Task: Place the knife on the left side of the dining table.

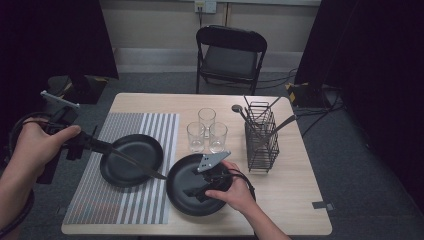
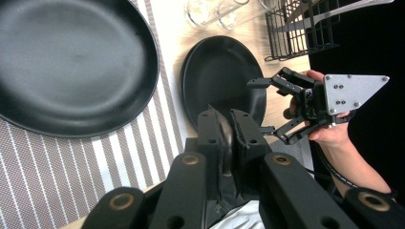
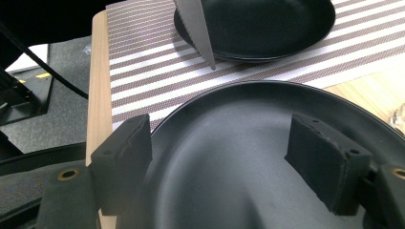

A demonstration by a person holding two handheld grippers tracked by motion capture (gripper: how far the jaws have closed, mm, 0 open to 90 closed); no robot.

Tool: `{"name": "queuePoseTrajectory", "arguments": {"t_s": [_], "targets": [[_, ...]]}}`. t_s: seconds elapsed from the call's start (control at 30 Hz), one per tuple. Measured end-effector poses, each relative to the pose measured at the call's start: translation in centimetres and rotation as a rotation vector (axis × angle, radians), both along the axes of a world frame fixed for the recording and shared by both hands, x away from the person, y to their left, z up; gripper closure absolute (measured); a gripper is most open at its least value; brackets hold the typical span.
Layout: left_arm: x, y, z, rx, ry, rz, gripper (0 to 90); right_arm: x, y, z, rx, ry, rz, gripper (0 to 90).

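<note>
— What have you got on the left side?

— My left hand [image 1: 37, 145] comes in from the lower left, wrist raised, above the table's left edge. The left gripper [image 1: 82, 141] in it points level to the right, and its jaws are clamped on the handle of a knife [image 1: 131, 161]. In the left gripper view I see the two pads pressed together around that dark handle. The blade runs right and slightly down across the near rim of the left plate [image 1: 131, 159], which sits on the striped mat [image 1: 125, 195]. The tip ends just beside the right plate [image 1: 192, 186], above the mat's edge.

— And the right side?

— My right hand [image 1: 234, 191] reaches in from the bottom, forearm angled up and left, fingers wrapped round the right gripper [image 1: 196, 182]. It sits low over the right plate, pointing left. Its jaws stand wide apart; in the right gripper view the two black pads [image 3: 125, 160] straddle the plate's bare surface with nothing between them. Whether they touch the plate I cannot tell.

— Behind it?

— Three glasses [image 1: 206, 131] near the plate, and a wire rack [image 1: 261, 135] with utensils further right.
</note>
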State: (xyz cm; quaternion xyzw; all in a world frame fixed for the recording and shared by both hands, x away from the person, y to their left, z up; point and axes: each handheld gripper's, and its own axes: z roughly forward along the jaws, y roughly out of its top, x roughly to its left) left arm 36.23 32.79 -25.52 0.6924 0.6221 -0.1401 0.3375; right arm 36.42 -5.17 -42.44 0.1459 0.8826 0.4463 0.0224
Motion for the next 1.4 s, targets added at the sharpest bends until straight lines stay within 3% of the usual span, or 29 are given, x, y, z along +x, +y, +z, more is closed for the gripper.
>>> {"name": "queuePoseTrajectory", "arguments": {"t_s": [0.5,0.57,0.63,0.77,1.4], "targets": [[-0.9,1.6,-0.1,0.012,-0.002,0.019,83.7,-0.2,1.5,-0.4,0.013,0.007,0.020,21.8],[-1.0,1.8,-0.2,-0.005,0.009,0.031,83.7,-0.2,1.6,-0.4,0.013,0.007,0.026,21.8],[-1.1,2.0,-0.4,0.013,0.005,0.025,83.7,-0.3,1.8,-0.4,0.008,0.008,0.029,21.8],[-1.3,2.2,-0.7,-0.003,0.010,0.031,83.7,-0.3,2.0,-0.6,0.000,0.009,0.035,21.8],[-1.7,3.1,-2.2,-0.003,0.038,0.055,83.7,-0.5,3.6,-0.9,-0.006,0.021,0.040,20.7]]}}
